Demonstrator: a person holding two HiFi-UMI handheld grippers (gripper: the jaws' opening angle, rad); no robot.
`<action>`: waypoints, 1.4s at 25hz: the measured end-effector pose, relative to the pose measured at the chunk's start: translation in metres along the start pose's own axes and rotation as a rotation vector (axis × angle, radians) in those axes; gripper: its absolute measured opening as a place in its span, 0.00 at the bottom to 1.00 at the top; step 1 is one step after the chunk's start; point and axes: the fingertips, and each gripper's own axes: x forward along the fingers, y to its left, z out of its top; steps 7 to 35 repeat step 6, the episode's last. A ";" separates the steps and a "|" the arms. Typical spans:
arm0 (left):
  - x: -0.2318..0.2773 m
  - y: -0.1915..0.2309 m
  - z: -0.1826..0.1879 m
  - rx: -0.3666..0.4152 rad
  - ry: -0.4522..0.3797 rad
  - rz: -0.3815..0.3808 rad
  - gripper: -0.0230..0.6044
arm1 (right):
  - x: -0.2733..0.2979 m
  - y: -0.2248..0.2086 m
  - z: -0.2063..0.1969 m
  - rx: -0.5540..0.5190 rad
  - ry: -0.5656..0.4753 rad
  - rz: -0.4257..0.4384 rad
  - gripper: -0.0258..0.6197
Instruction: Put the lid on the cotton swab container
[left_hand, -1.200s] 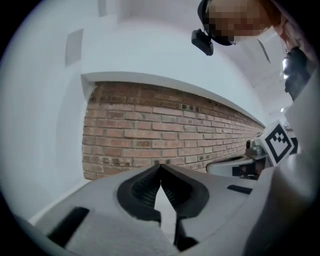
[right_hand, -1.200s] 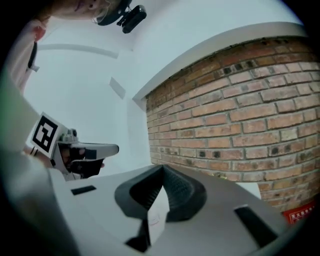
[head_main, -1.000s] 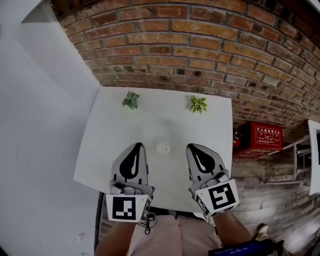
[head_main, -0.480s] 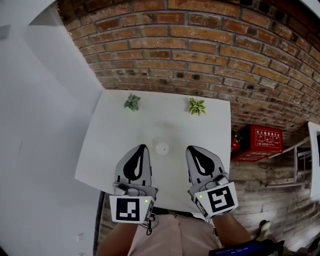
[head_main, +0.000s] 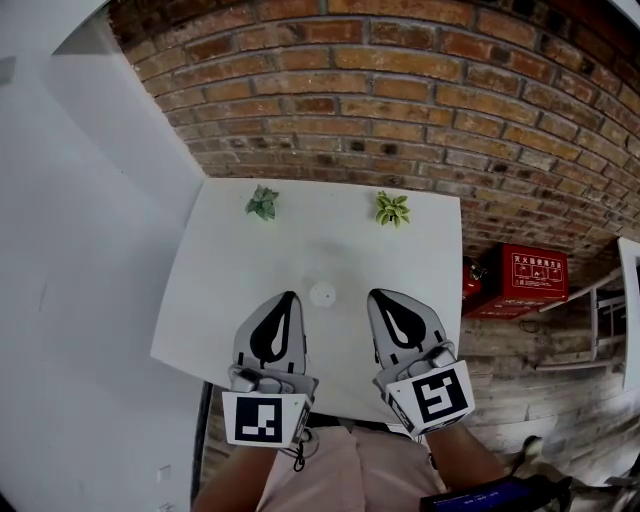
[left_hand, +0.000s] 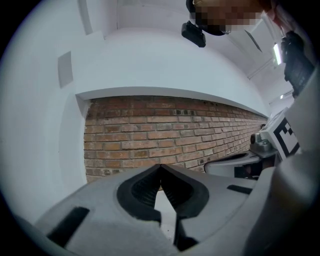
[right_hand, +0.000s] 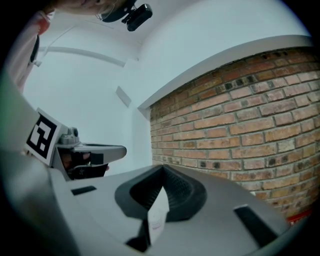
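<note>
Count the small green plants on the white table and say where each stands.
2. The darker plant stands near the far edge of the table, left side; the yellower plant near the same edge, right side. None appears hidden.

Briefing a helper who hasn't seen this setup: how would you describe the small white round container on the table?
Find the white square table by the red brick wall. Near its middle, between the tips of the left gripper and right gripper, sits the small white round container. Unlike the two small green plants at the far edge, it is low and pale.
</note>
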 end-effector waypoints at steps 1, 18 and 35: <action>0.000 0.000 -0.001 0.000 0.002 -0.001 0.04 | 0.000 0.000 0.000 0.000 0.000 0.000 0.04; 0.005 0.000 -0.005 -0.002 0.001 -0.003 0.04 | 0.004 -0.002 -0.004 0.000 0.003 0.001 0.04; 0.005 0.000 -0.005 -0.002 0.001 -0.003 0.04 | 0.004 -0.002 -0.004 0.000 0.003 0.001 0.04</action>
